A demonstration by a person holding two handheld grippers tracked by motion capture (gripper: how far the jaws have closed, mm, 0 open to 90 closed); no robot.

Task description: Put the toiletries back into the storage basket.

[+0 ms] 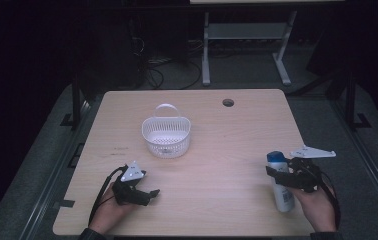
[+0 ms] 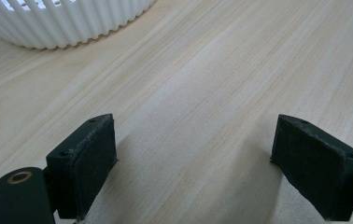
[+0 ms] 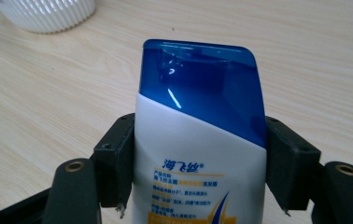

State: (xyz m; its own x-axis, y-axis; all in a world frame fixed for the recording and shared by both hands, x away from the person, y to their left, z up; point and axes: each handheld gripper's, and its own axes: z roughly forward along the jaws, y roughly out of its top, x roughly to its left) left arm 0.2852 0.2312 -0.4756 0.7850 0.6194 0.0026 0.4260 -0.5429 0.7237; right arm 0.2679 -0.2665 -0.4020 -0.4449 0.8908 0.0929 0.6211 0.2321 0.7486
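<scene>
A white shampoo bottle with a blue cap (image 1: 280, 180) (image 3: 198, 144) is held at the table's right front, cap pointing away from the person. My right gripper (image 1: 277, 175) (image 3: 198, 163) is shut on it, both pads pressed against the bottle's sides. A white slatted basket (image 1: 166, 135) (image 2: 58, 21) (image 3: 48, 14) with a loop handle stands mid-table, nothing inside it. My left gripper (image 1: 144, 195) (image 2: 193, 163) rests low at the left front, near the basket, jaws wide open over bare wood with nothing between them.
The light wooden table (image 1: 227, 140) has a round cable hole (image 1: 228, 102) at the back. Beyond the far edge stand a white desk frame (image 1: 247, 45) and loose cables on the floor.
</scene>
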